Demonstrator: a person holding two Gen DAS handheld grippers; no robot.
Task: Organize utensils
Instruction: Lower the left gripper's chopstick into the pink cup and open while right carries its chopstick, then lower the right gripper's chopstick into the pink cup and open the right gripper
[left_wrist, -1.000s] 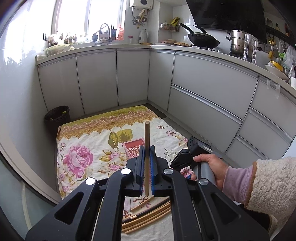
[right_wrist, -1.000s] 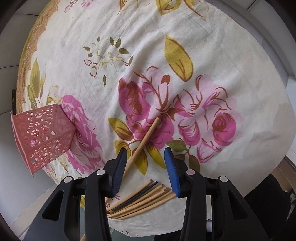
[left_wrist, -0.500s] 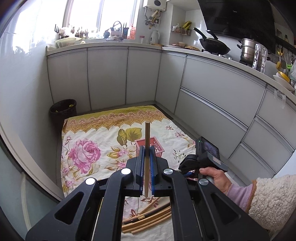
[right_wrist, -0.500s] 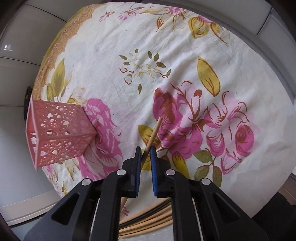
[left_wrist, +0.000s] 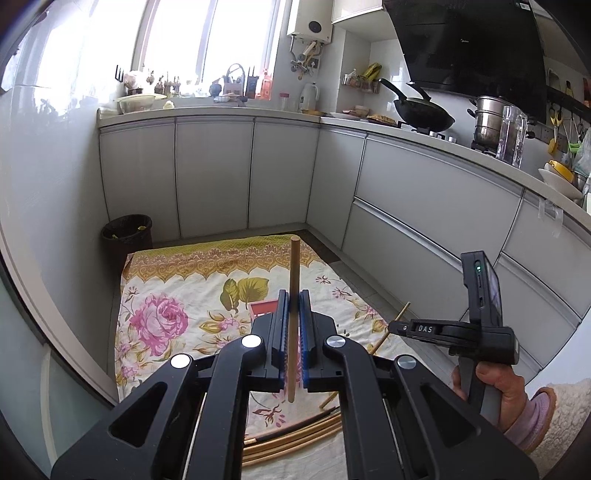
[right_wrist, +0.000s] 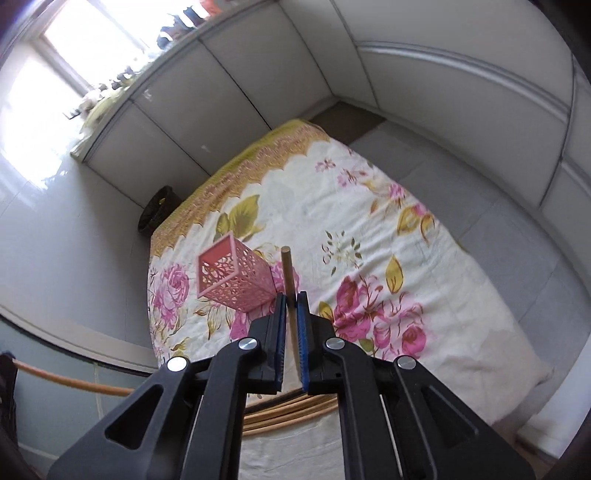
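A: Your left gripper (left_wrist: 291, 347) pinches one chopstick (left_wrist: 293, 280) upright. Your right gripper (right_wrist: 291, 339) is closing its jaws on another chopstick (right_wrist: 287, 273).

B: Room to move?

A: Yes. The cloth (right_wrist: 424, 280) is bare up to the cabinets (right_wrist: 295, 66). The pink holder (right_wrist: 232, 278) stands just left.

B: What changed?

A: Your right chopstick lay flat before. Now it is up.

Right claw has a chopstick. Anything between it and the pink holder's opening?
Nothing visible. The right claw grips a chopstick beside the pink holder, which stands on the cloth. Its open top looks empty and uncovered.
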